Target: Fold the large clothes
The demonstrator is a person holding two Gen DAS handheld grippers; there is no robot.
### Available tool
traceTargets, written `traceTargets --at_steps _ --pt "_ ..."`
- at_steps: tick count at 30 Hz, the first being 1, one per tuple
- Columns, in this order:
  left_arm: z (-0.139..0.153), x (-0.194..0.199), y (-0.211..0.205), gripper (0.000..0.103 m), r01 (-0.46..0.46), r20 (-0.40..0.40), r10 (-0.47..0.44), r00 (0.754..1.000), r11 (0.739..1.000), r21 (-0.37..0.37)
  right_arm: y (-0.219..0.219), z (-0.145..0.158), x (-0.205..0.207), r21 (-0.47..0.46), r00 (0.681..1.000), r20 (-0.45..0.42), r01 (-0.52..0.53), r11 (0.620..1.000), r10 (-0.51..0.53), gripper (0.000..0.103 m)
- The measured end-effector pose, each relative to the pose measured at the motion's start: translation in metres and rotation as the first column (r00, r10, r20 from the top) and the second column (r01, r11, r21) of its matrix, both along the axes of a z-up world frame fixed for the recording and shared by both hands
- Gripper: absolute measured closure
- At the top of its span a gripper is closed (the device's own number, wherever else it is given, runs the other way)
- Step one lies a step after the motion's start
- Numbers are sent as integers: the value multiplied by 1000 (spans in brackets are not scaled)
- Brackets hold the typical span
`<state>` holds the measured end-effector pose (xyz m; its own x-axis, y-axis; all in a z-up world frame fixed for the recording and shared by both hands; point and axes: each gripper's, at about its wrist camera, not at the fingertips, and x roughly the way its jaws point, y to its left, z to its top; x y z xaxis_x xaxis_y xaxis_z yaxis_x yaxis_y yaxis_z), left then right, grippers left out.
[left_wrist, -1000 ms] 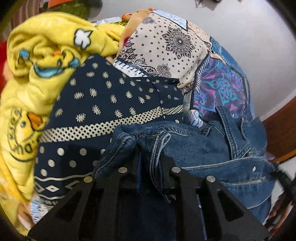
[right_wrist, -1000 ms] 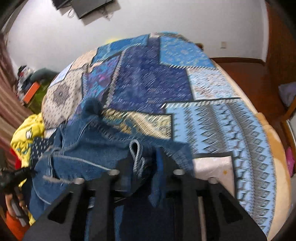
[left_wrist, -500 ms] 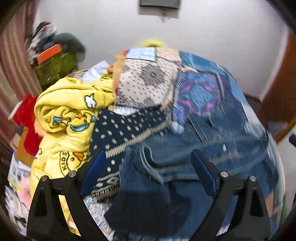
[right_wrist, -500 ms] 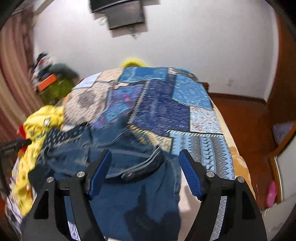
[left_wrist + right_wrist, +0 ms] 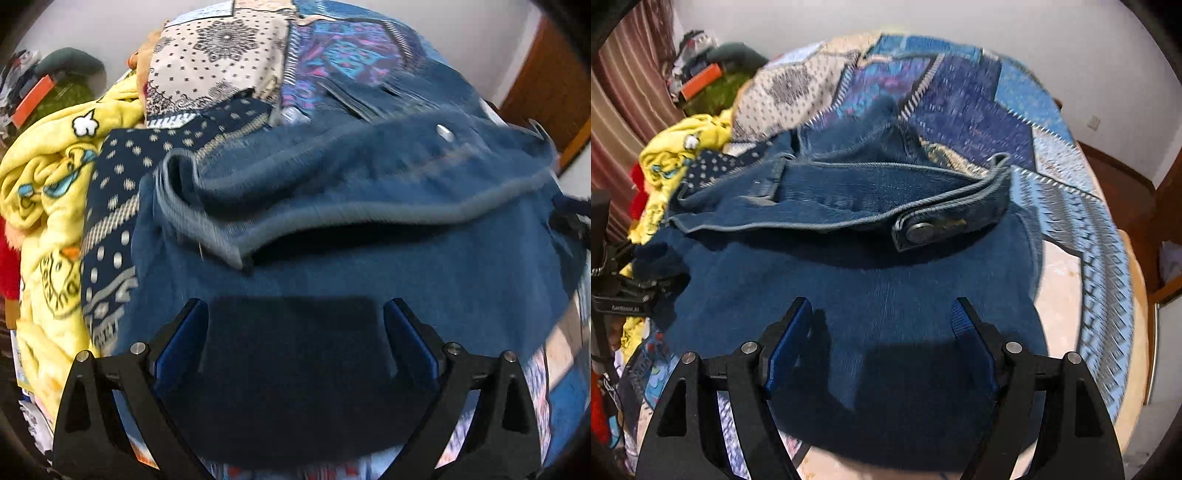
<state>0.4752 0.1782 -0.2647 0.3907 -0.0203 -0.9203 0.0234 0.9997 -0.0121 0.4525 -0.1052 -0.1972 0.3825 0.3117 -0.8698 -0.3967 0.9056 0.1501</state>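
Observation:
A blue denim jacket [image 5: 332, 184] lies spread on the patchwork bedspread [image 5: 221, 55], its hem band folded over towards me. In the right wrist view the jacket [image 5: 849, 288] shows a band with a metal button [image 5: 919, 232]. My left gripper [image 5: 295, 310] hovers above the dark denim, its jaws opening wide with nothing pressed between the blue pads [image 5: 177, 343]. My right gripper [image 5: 882, 306] also stands open over the jacket's near edge, pads clear of the cloth.
A yellow cartoon blanket [image 5: 48, 184] and a navy dotted garment [image 5: 122, 173] are heaped at the bed's left. The bedspread [image 5: 979, 110] extends beyond the jacket. Wooden furniture [image 5: 1167, 221] stands right, with a striped curtain [image 5: 628, 92] and clutter [image 5: 713, 81] to the left.
Both grippers were shut on bunched denim folds a second ago. They have let go, opened wide and drawn back, and the jacket now lies flatter on the bed.

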Motion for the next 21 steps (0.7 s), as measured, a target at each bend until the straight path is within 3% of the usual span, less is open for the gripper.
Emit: traceTargets --at_steps 6,8,10,13,16,21 --pt "6 58 25 5 -115 0 115 993 993 -8 16 -6 47 22 999 -32 36 999 -35 29" --pt "16 72 32 5 -137 41 136 990 990 18 18 -5 56 36 997 -33 66 997 -65 29" --pt "26 80 40 5 -193 83 188 979 980 57 20 1 62 64 994 -1 110 992 -111 29" --pt "42 81 50 5 -236 120 234 965 972 2 23 14 59 81 984 60 165 983 -170 29" --pt "59 66 44 5 -202 171 205 964 979 -35 32 27 44 128 986 98 119 985 -132 29" --pt "56 35 14 5 -72 182 73 981 997 -11 59 38 2 88 986 164 -1 996 -14 29"
